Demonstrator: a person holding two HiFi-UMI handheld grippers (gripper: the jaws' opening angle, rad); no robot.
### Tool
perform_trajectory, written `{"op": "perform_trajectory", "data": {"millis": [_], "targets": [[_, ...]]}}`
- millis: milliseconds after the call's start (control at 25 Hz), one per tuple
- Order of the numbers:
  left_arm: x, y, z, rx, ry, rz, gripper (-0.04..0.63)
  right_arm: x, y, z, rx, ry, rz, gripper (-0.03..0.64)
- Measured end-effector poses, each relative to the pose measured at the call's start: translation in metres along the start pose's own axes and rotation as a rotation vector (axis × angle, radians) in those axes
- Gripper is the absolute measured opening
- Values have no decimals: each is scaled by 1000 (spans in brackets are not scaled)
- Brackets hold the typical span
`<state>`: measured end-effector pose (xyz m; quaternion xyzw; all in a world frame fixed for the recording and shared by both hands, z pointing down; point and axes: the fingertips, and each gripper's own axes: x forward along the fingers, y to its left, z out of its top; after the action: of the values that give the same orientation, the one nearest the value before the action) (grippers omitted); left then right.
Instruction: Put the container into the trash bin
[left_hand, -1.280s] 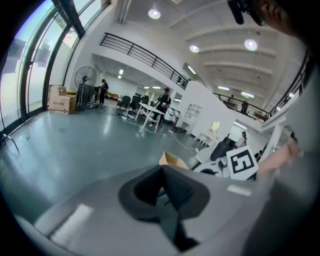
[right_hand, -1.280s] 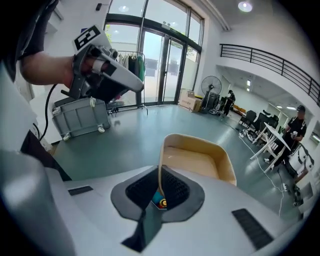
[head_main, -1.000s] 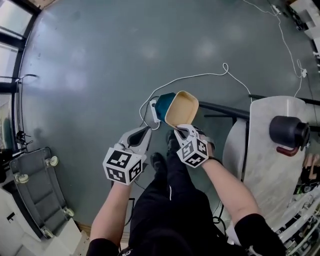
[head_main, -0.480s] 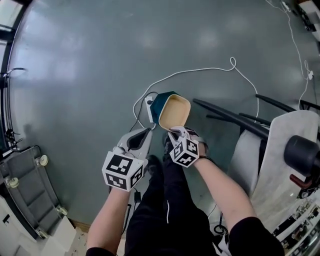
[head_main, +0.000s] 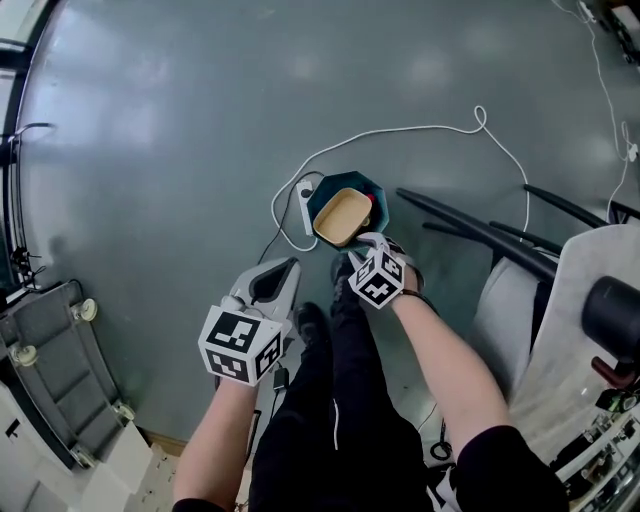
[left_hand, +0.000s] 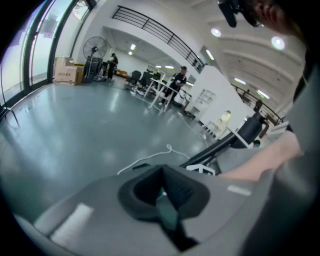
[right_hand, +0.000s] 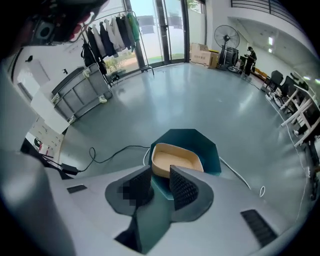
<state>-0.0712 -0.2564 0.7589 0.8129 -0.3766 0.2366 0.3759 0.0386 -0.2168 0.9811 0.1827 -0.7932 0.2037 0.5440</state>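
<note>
The tan container (head_main: 340, 217) sits in the mouth of the teal trash bin (head_main: 352, 180) on the floor. The right gripper (head_main: 362, 243) hangs right above it with its jaws opening, looks like a drop, nothing pinched. The left gripper (head_main: 287, 270) is closed and empty, just out of the way.

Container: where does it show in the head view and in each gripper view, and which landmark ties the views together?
Head view: the container lies in the teal bin, near the picture's centre.
Left gripper view: not in it.
Right gripper view: the container sits at centre, in the bin.
Shared landmark: the white cable on the floor.
</note>
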Motion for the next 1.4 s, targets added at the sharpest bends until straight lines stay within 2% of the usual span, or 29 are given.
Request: {"op": "perform_trajectory", "data": {"millis": [280, 600, 760, 1000, 1160, 1400], "targets": [[-48, -27, 33, 15, -70, 1, 9, -81, 41, 21, 71, -117, -5, 72], [-144, -78, 93, 99, -171, -11, 9, -241, 62, 88, 221, -353, -130, 12], [-202, -108, 102, 112, -207, -28, 9, -319, 93, 109, 228, -434, -160, -8], [-260, -127, 117, 150, -278, -12, 9, -412, 100, 127, 297, -582, -258, -8], [-295, -133, 131, 197, -322, 12, 9, -463, 107, 138, 306, -678, -285, -6], [-341, -141, 152, 222, -399, 72, 9, -536, 113, 153, 275, -818, -312, -8]]}}
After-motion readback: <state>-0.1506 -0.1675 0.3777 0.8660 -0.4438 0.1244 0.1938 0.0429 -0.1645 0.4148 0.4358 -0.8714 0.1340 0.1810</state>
